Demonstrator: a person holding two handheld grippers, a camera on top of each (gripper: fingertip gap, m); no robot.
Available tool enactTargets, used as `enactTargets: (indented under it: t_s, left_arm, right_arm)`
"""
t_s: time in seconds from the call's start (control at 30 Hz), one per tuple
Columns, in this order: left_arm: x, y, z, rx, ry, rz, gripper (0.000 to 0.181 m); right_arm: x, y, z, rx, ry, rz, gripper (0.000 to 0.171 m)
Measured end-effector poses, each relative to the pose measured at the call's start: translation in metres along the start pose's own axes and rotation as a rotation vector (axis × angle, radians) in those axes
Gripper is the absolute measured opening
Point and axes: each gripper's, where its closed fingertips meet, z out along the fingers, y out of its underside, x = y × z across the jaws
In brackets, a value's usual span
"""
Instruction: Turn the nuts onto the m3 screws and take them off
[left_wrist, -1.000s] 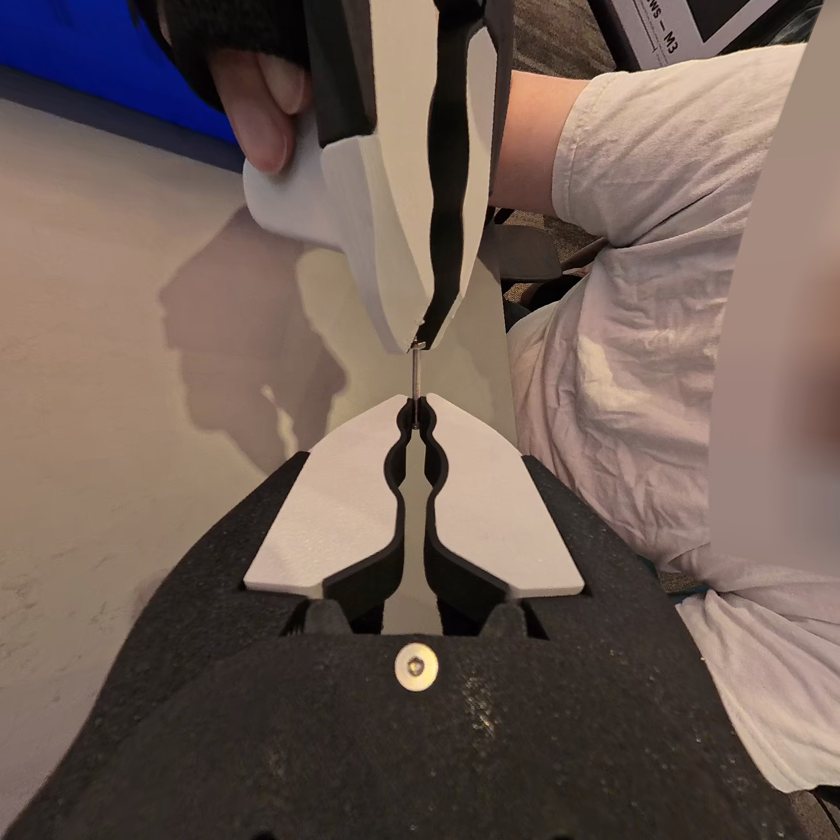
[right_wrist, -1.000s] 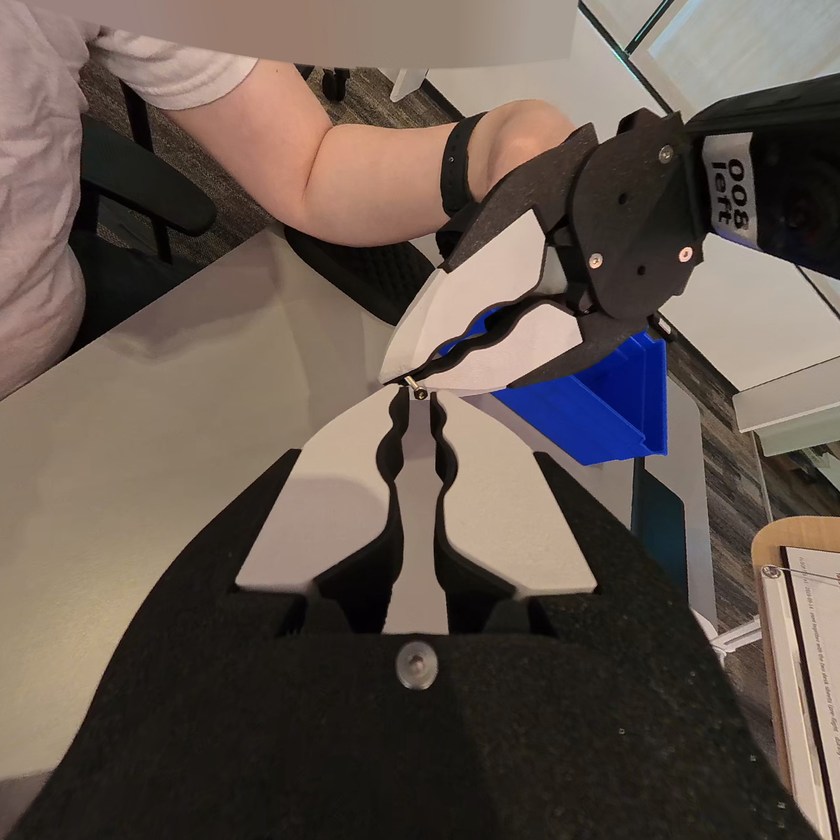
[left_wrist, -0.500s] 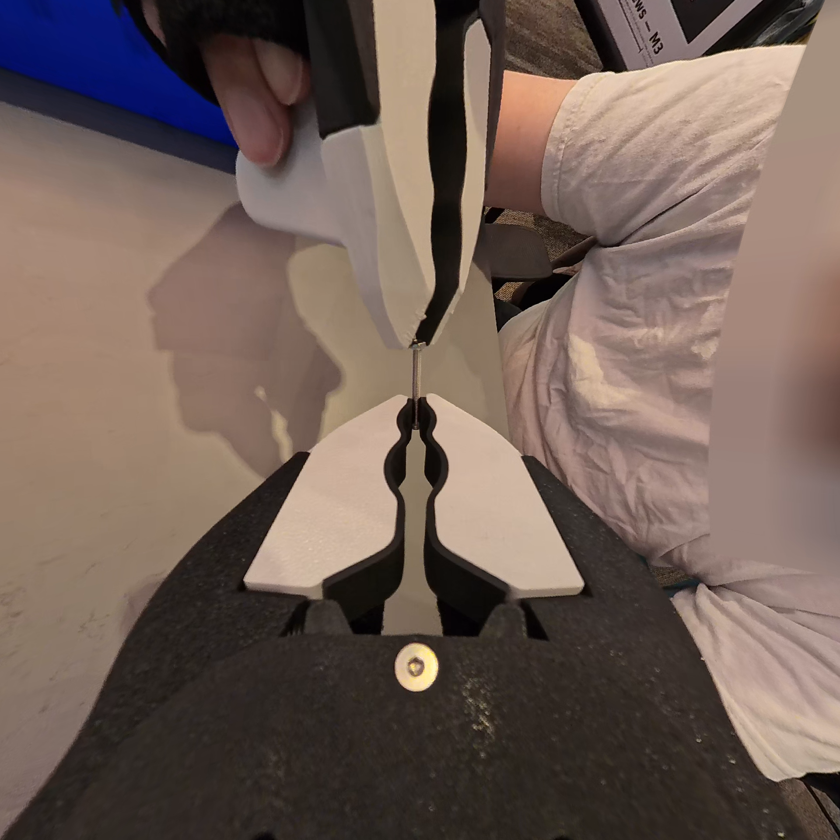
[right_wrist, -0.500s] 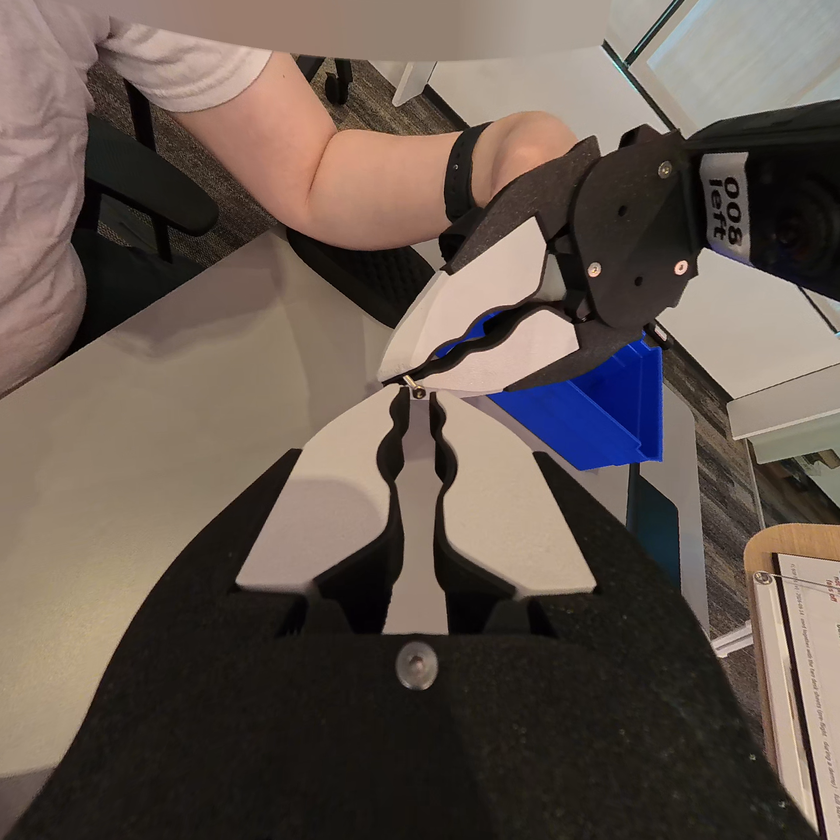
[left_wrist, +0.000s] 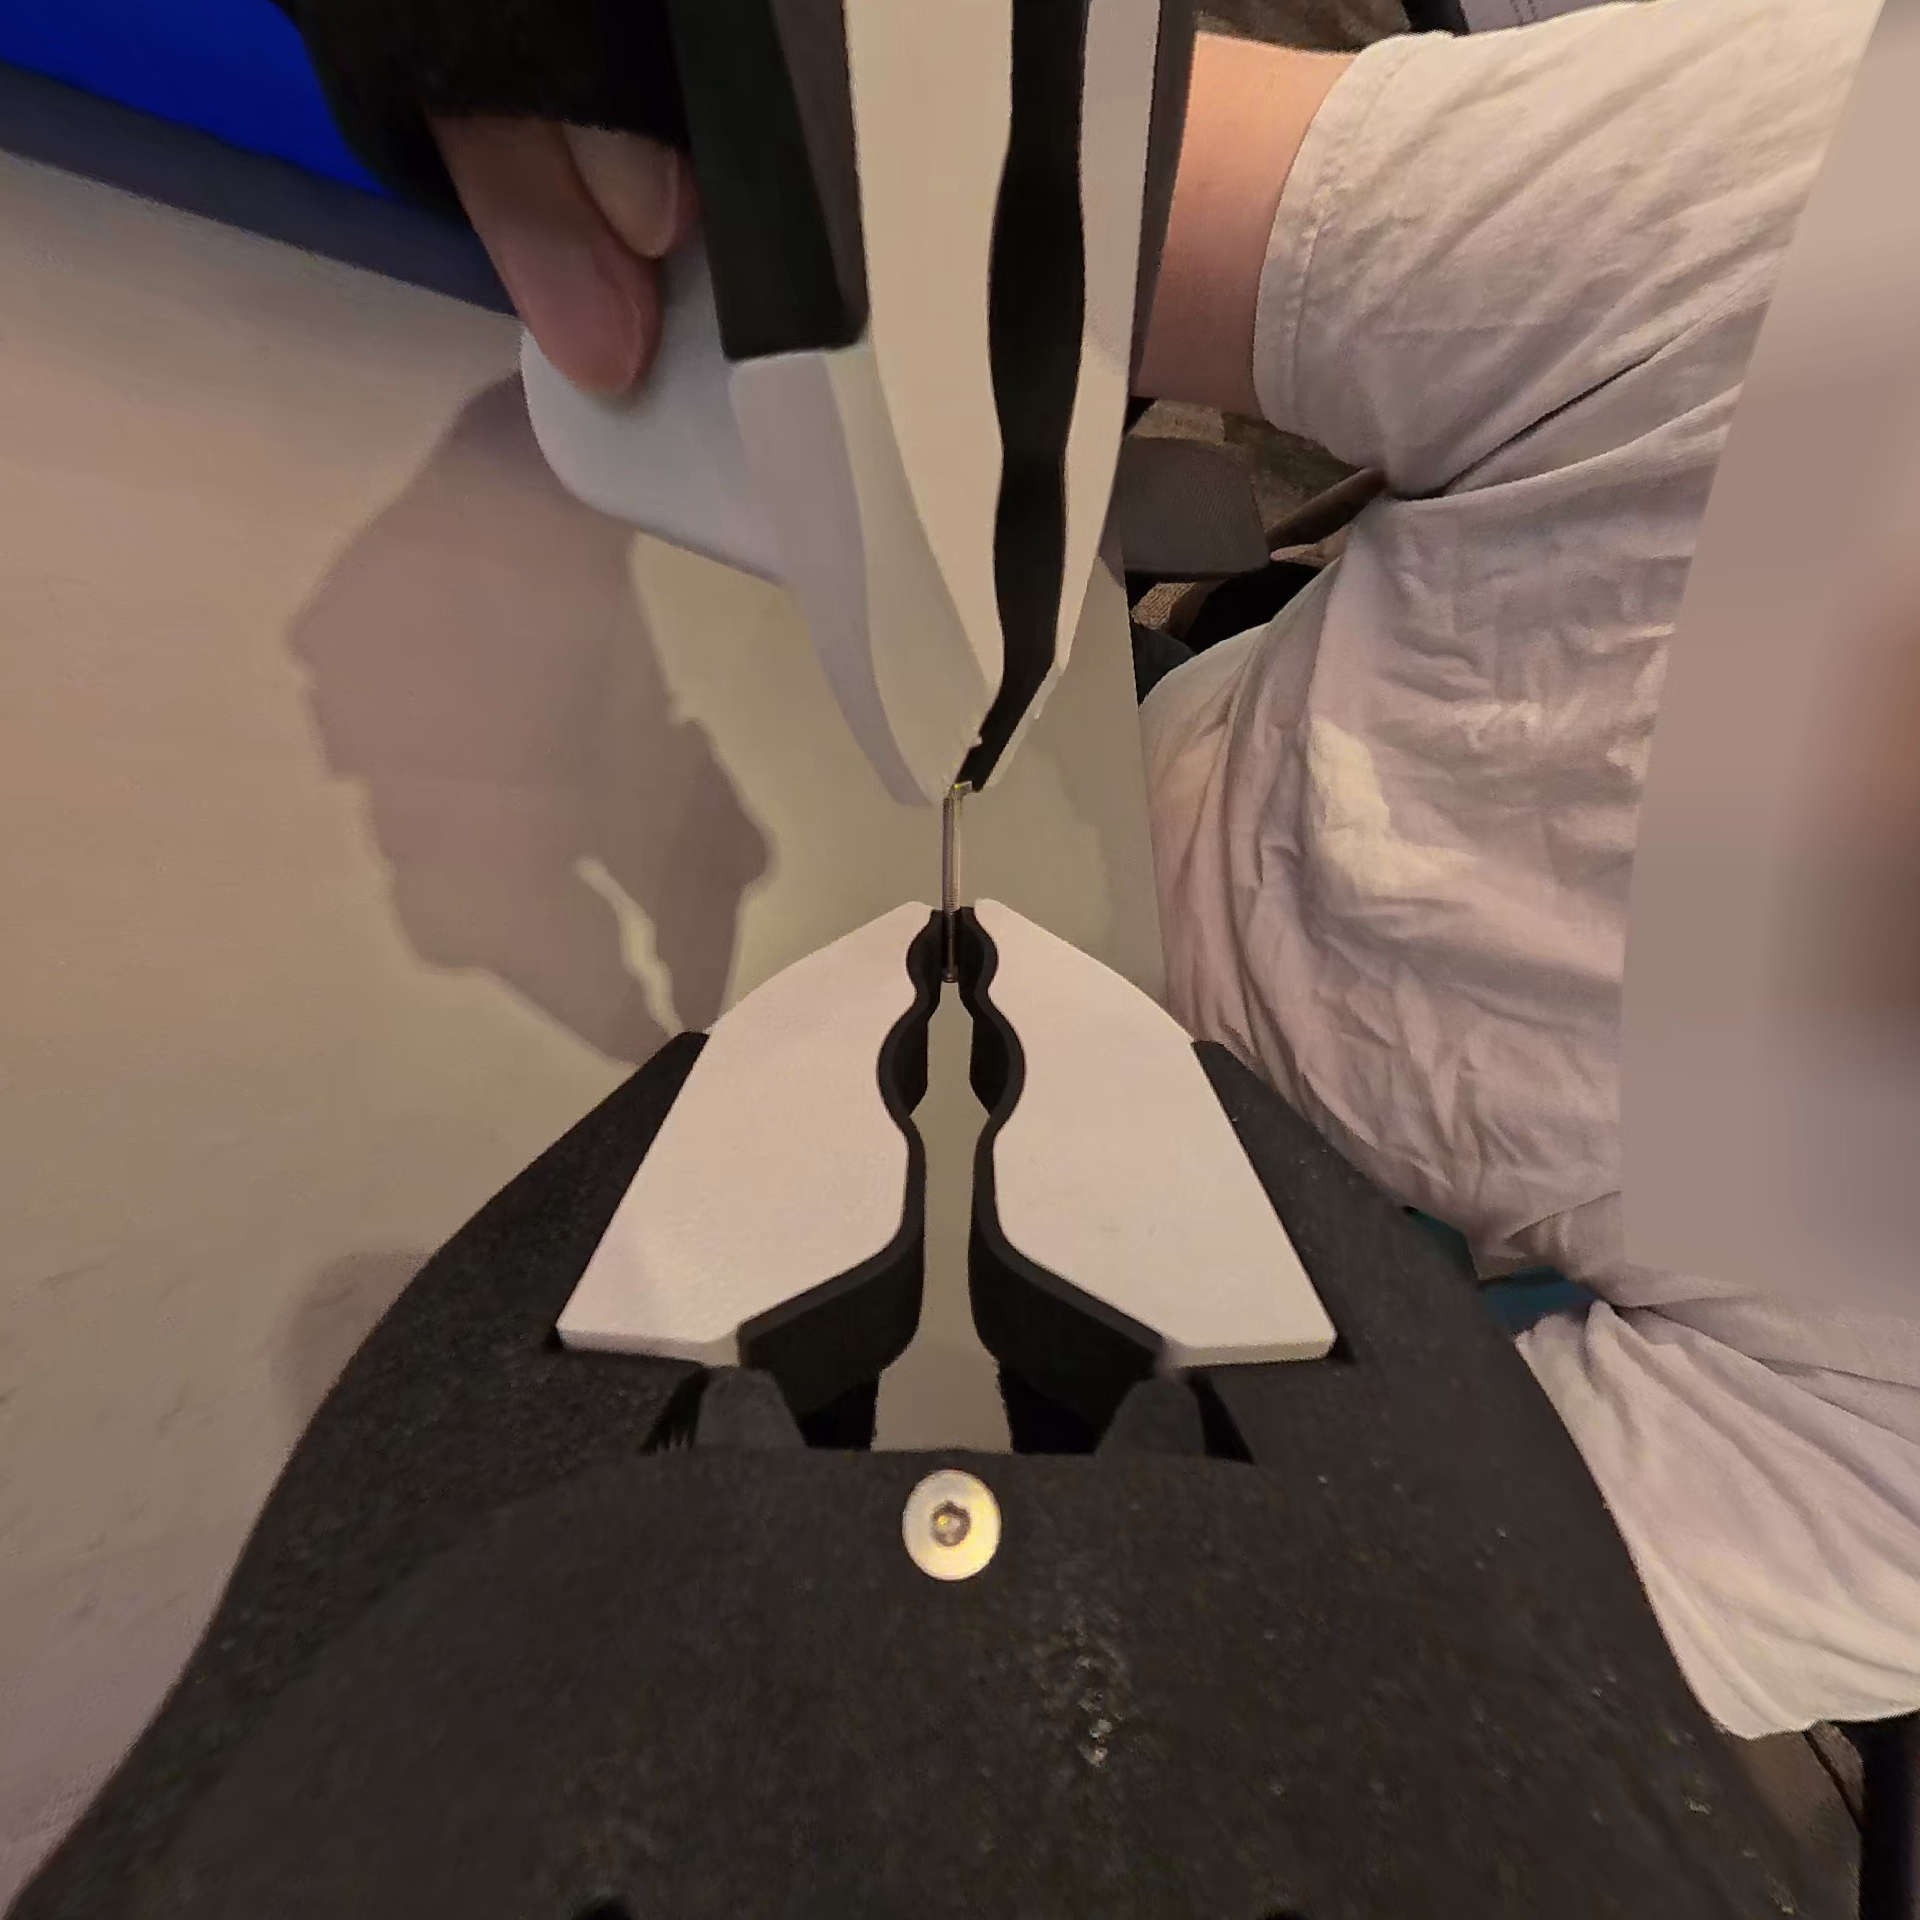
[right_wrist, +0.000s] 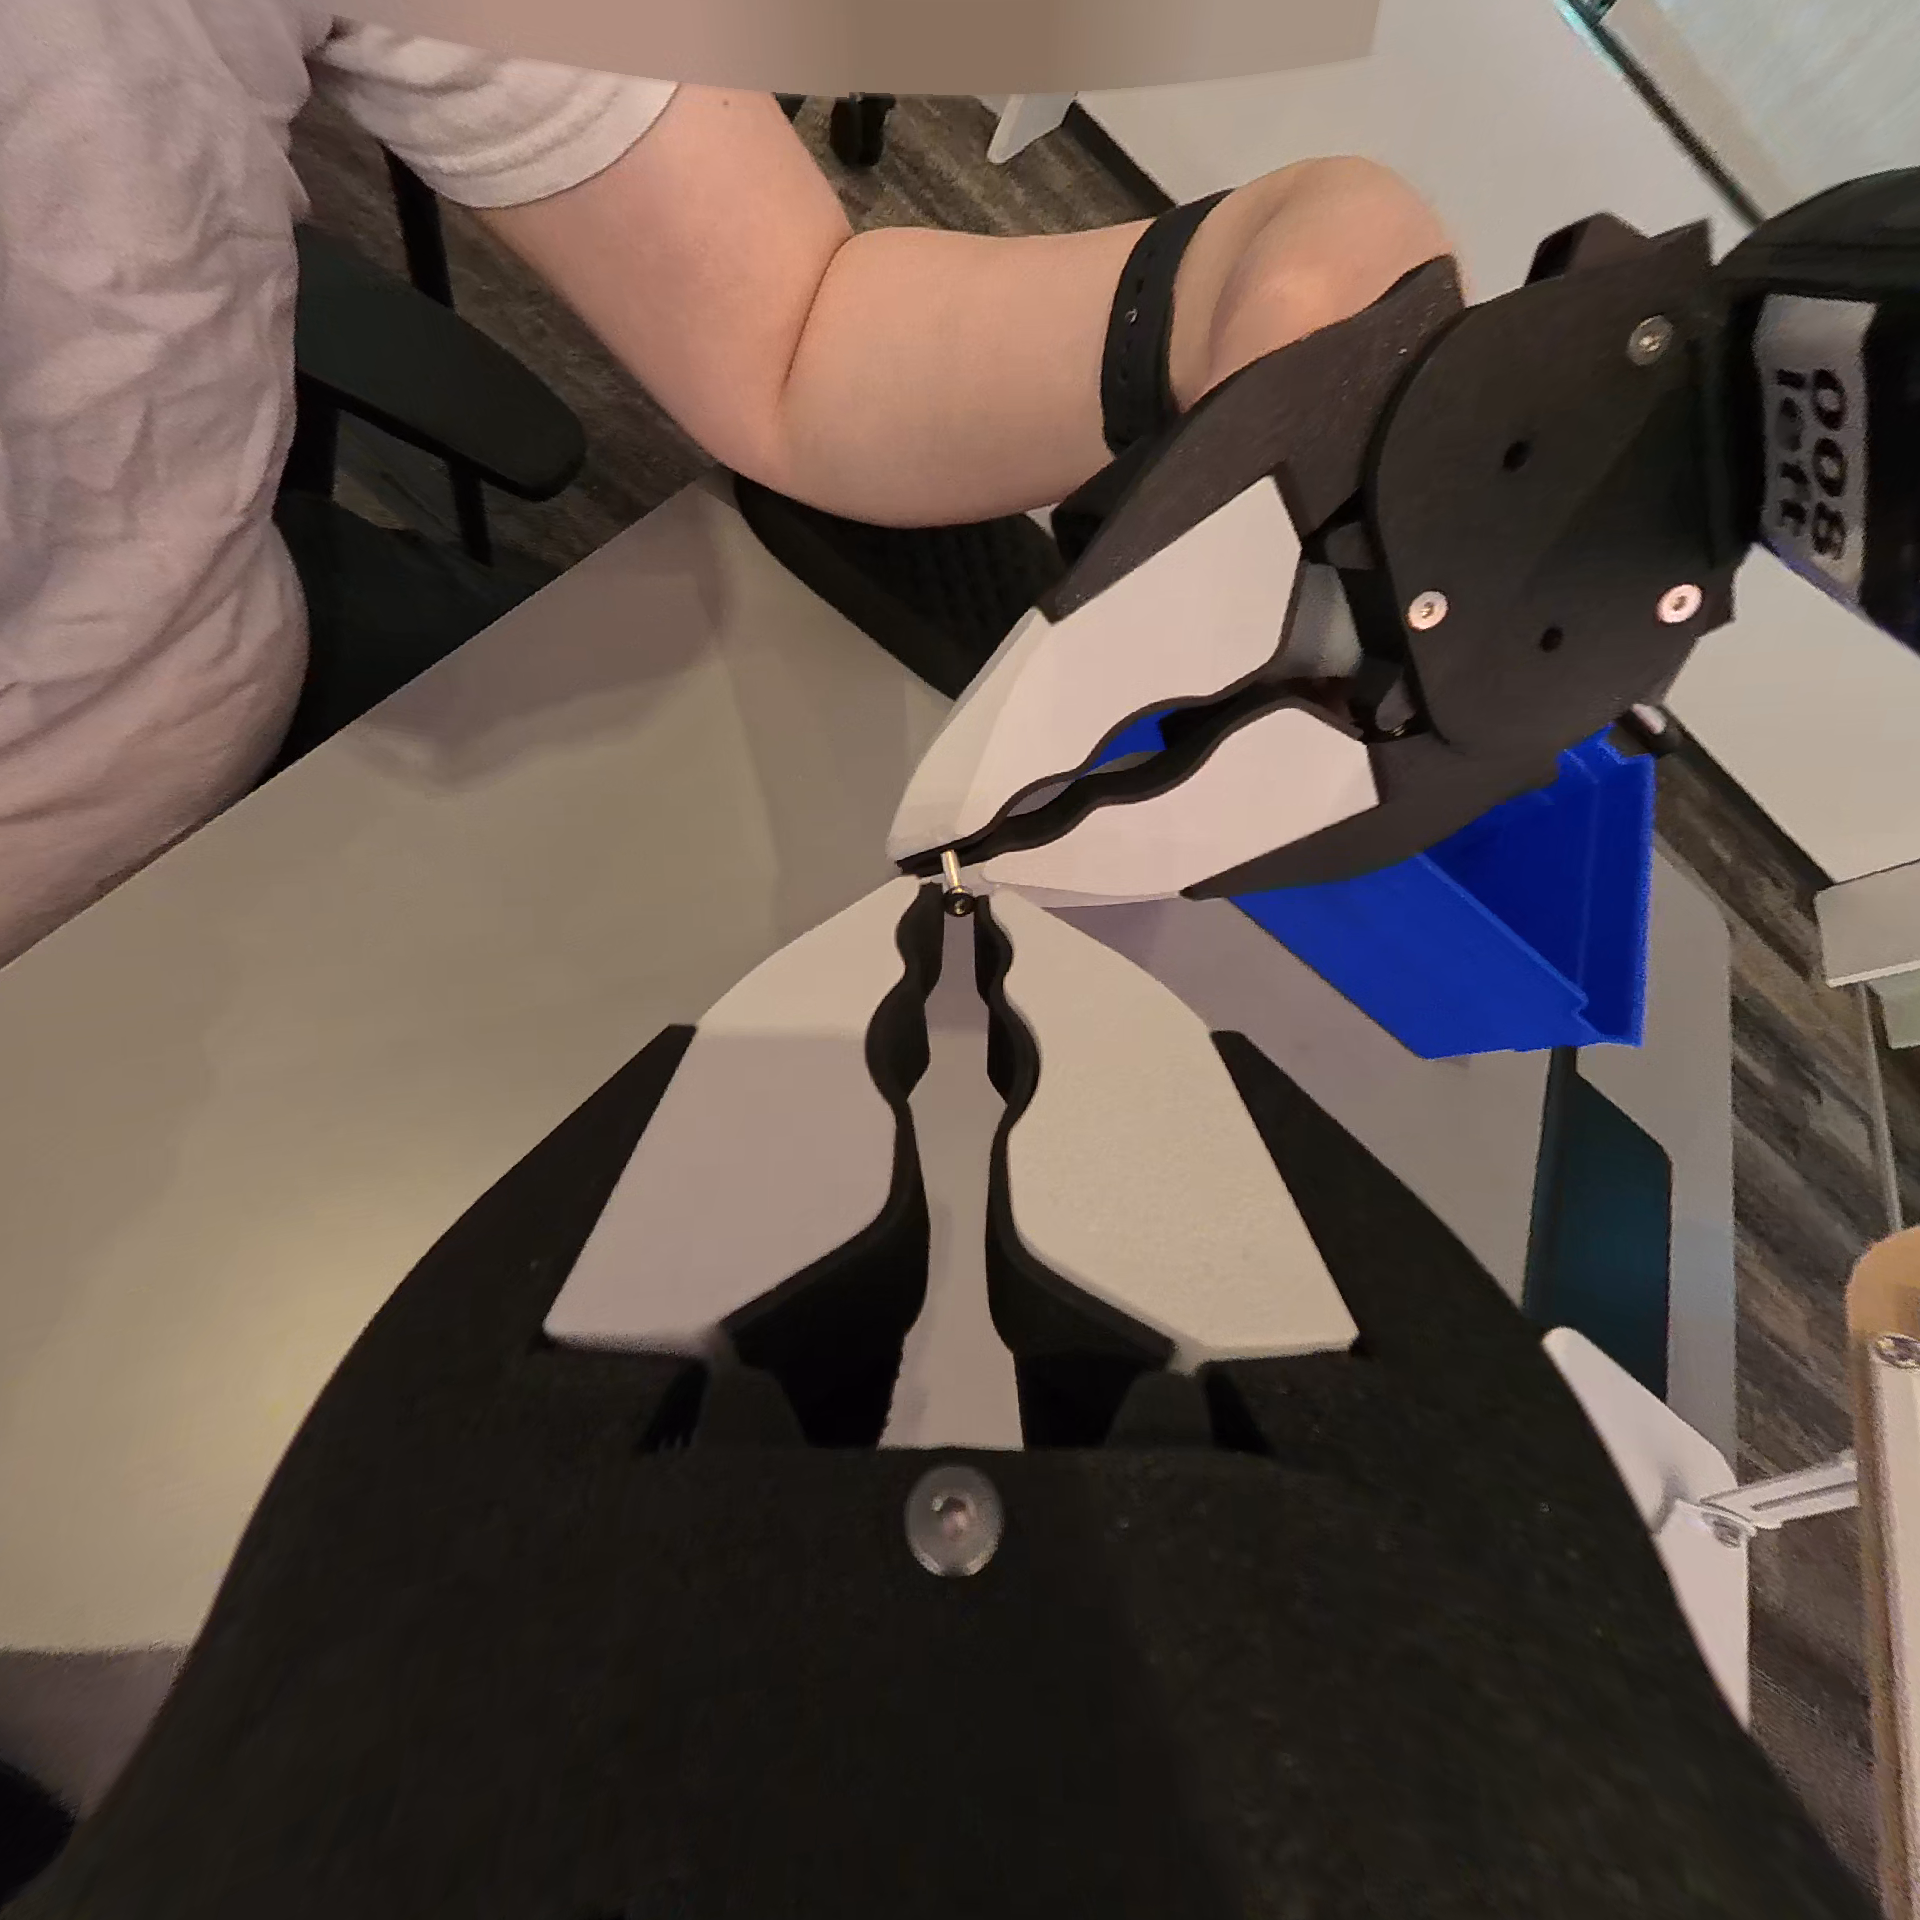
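Shiny metal screw (left_wrist: 949, 873), matt grainy black plastic left gripper (left_wrist: 950, 920), glossy blue plastic bin (right_wrist: 1475, 935), creased cloth sleeve (left_wrist: 1475, 312)

Two grippers: left gripper (left_wrist: 950, 914), right gripper (right_wrist: 956, 902); one screw (left_wrist: 949, 868); one blue bin (right_wrist: 1475, 935).

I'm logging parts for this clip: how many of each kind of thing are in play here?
Hand-held gripper: 2, left and right
Screw: 1
Nut: 1
Blue bin: 1
Table: 1
Total: 6
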Motion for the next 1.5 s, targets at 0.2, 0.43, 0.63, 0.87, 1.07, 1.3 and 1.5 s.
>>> enactTargets:
  t_s: [0.2, 0.43, 0.63, 0.87, 1.07, 1.3, 1.5]
  left_arm:
    - [-0.001, 0.007, 0.011, -0.062, 0.018, -0.008, 0.002]
    - [-0.009, 0.005, 0.012, -0.054, -0.008, -0.040, 0.002]
    - [-0.020, 0.001, 0.005, -0.007, -0.059, -0.085, 0.002]
    - [-0.031, 0.002, 0.000, 0.001, -0.135, -0.112, 0.002]
    - [-0.045, 0.004, -0.004, 0.002, -0.204, -0.150, 0.002]
    - [-0.049, 0.010, 0.002, -0.041, -0.220, -0.155, 0.002]
    - [-0.050, 0.011, 0.004, -0.050, -0.226, -0.153, 0.002]
  right_arm:
    - [-0.010, 0.008, 0.005, -0.060, -0.069, 0.022, 0.005]
    - [-0.003, 0.014, 0.004, -0.109, -0.025, 0.057, 0.005]
    - [0.013, 0.018, 0.002, -0.131, 0.053, 0.142, 0.006]
    - [0.026, 0.021, 0.005, -0.094, 0.063, 0.340, 0.006]
    - [0.035, 0.029, 0.009, -0.065, 0.044, 0.610, 0.005]
    - [0.029, 0.036, 0.011, -0.081, -0.028, 0.747, 0.006]
    - [0.025, 0.040, 0.010, -0.104, -0.045, 0.742, 0.006]
